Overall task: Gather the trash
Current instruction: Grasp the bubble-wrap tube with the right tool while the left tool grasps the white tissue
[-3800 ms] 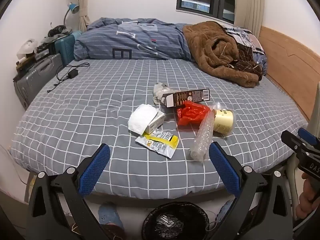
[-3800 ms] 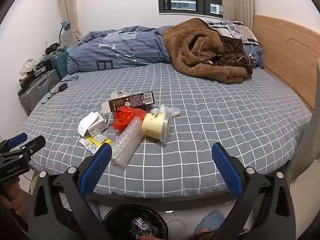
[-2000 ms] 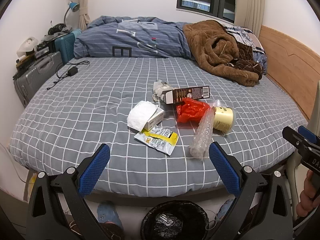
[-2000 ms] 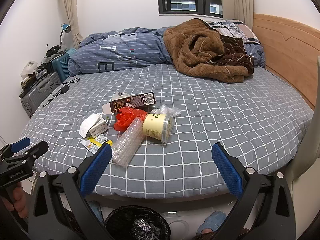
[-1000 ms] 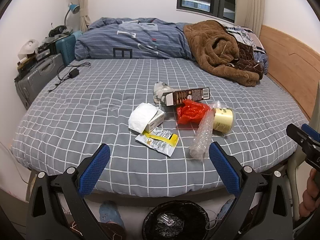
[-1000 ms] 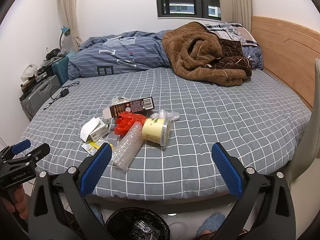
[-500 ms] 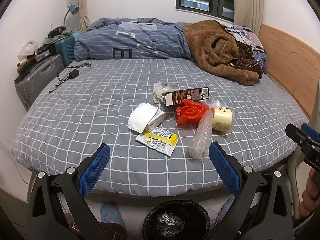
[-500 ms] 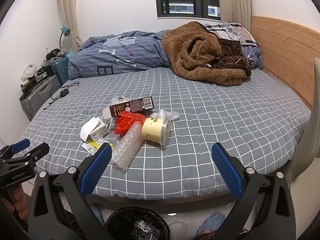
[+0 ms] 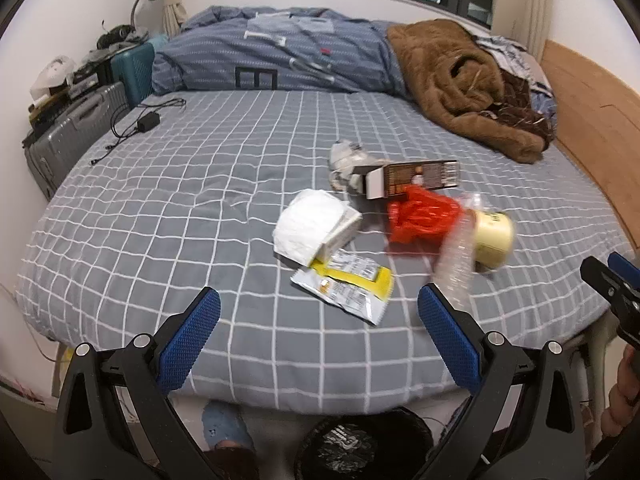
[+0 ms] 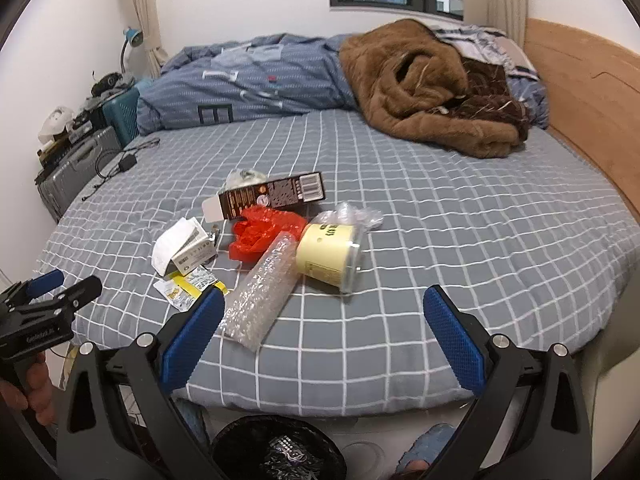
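Centrally, a cluster of trash is shown lying on a grey checked bedsheet (image 9: 160, 208), nearer the near edge of the bed than the far one. A dark brown carton (image 10: 272, 196) lies flat at the far side of the cluster, with a crumpled pale wrapper (image 9: 344, 160) just beyond its left end. A red plastic bag (image 10: 264, 228) is seen just in front of the carton, touching a pale yellow tub (image 10: 328, 256) that lies on its side to the right. A crumpled clear film (image 10: 356, 214) rests against the far side of the tub. A roll of bubble wrap (image 10: 260, 296) extends from the tub and bag toward the near edge. To the left, a small white box (image 9: 340, 228) is partly covered by a white tissue (image 9: 308, 224), and a yellow and white sachet (image 9: 344, 284) lies flat just in front of them.

The left gripper (image 9: 318, 332) and the right gripper (image 10: 324, 328) are both held before the near edge of the bed, jaws wide apart and holding nothing. A black-lined trash bin (image 10: 280, 452) stands on the floor below the near edge, between the blue pads in each view. A brown fleece blanket (image 10: 424, 88) and a blue striped duvet (image 9: 280, 56) are heaped at the far end, and a grey suitcase (image 9: 68, 132) stands at the left.
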